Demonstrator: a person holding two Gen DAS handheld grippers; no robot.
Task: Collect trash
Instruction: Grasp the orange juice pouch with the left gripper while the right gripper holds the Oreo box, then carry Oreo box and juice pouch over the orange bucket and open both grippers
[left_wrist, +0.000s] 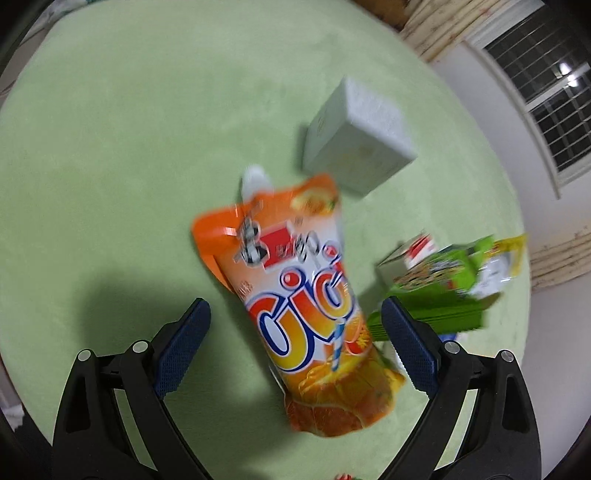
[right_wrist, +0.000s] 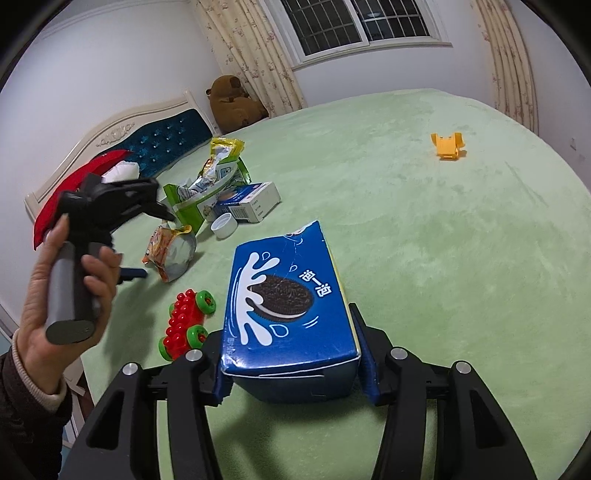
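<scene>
In the left wrist view an orange juice pouch with a white cap lies on the green bed cover, between the two blue pads of my open left gripper. The pads stand apart from it. In the right wrist view my right gripper is shut on a blue Oreo box, held above the bed. The same pouch lies further left, below the hand-held left gripper.
A pale box lies beyond the pouch. Green snack wrappers and a small carton form a pile. A white cap, a red toy car, an orange toy, a brown plush and a headboard are present.
</scene>
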